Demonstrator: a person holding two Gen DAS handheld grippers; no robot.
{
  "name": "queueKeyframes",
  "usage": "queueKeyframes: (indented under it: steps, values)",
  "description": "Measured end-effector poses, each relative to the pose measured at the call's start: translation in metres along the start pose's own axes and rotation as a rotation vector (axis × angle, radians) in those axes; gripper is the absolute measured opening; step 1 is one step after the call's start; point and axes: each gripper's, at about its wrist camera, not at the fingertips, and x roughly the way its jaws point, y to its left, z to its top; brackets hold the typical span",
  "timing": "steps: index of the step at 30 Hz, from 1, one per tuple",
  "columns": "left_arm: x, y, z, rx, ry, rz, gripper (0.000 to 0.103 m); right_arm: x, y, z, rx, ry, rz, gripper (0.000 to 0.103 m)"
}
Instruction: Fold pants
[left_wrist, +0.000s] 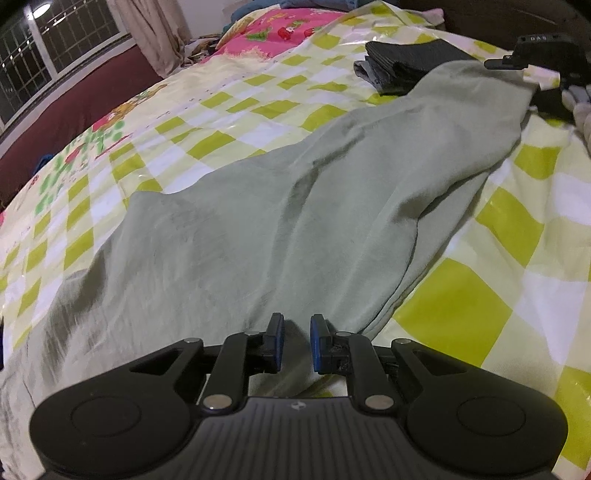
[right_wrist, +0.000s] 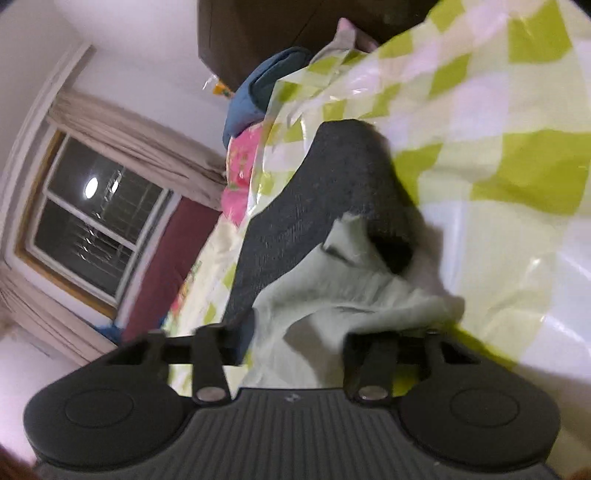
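While pants (left_wrist: 280, 221) lie lengthwise ahead of the left gripper (left_wrist: 297, 341), folding looks barely begun (crosswise folds remain). Left jaws: narrow gap, fabric between, grip uncertain. Right gripper (right_wrist: 295, 332): hem bunched between jaws, pads hidden.

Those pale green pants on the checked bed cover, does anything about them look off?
Yes. The pale green pants lie crumpled and slanted across the green-and-white checked bed cover, not flat. Their far end rides up over a stack of dark folded clothes, where the right gripper has fabric bunched in its jaws.
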Motion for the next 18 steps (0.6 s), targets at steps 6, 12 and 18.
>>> queueKeyframes:
  steps: [6, 12, 18]
  values:
    - [0.001, 0.000, 0.002, 0.011, 0.008, 0.003, 0.030, -0.015, 0.056, 0.006, -0.281, 0.004, 0.037, 0.004]
    - [0.001, -0.002, 0.002, 0.004, 0.004, 0.007, 0.030, -0.025, 0.102, 0.025, -0.446, -0.072, 0.164, 0.004]
    - [0.001, -0.001, -0.001, -0.002, -0.010, 0.004, 0.030, 0.001, 0.063, 0.027, -0.394, 0.057, -0.083, 0.019]
